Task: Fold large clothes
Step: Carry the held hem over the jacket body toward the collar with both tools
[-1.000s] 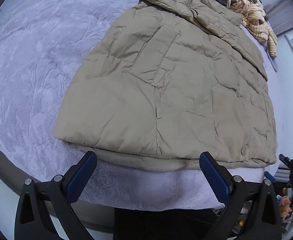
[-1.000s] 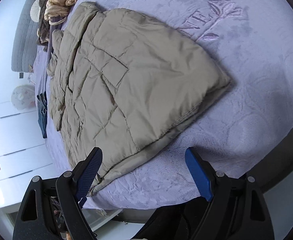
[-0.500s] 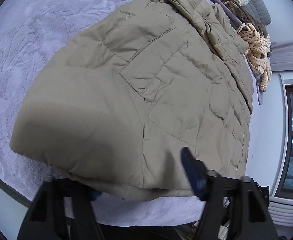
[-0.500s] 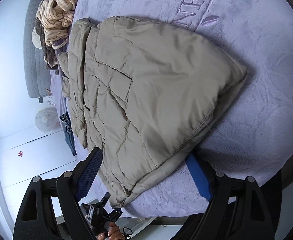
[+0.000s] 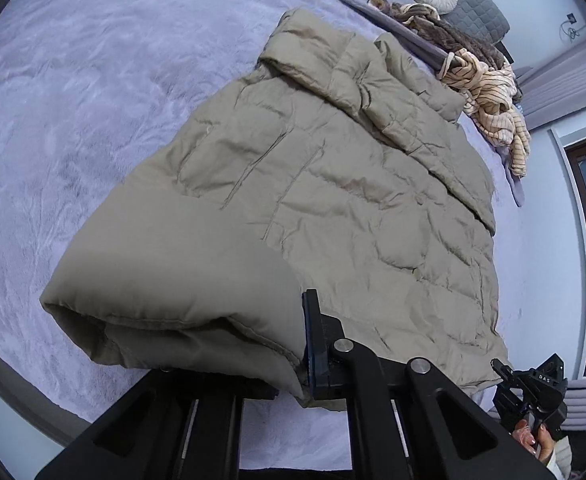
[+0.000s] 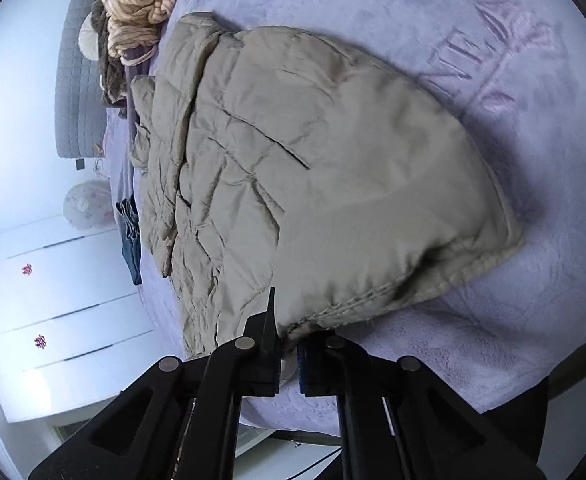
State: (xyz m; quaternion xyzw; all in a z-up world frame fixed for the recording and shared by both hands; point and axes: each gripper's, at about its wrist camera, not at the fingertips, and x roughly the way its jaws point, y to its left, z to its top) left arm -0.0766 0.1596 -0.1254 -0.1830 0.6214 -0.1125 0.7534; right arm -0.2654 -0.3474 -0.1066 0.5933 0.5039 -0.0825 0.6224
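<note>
A large khaki quilted jacket (image 5: 333,200) lies folded lengthwise on a lilac plush bedspread (image 5: 73,100); it also fills the middle of the right wrist view (image 6: 313,160). My left gripper (image 5: 293,360) is shut on the near hem of the jacket, and the hem bulges over and hides the left finger. My right gripper (image 6: 289,360) is shut on the other end of the same hem, the fabric pinched between its jaws. Both hem corners are raised a little off the bed.
A heap of striped and brown clothes (image 5: 485,80) lies beyond the jacket's collar, next to a grey headboard (image 5: 473,4) with a round cushion. Blue jeans (image 6: 131,236) hang off the bed edge. White drawers (image 6: 53,300) stand beside the bed.
Both grippers moved in from open positions in front of the hem and closed on it. The jacket's near edge has lifted and bunched up.
</note>
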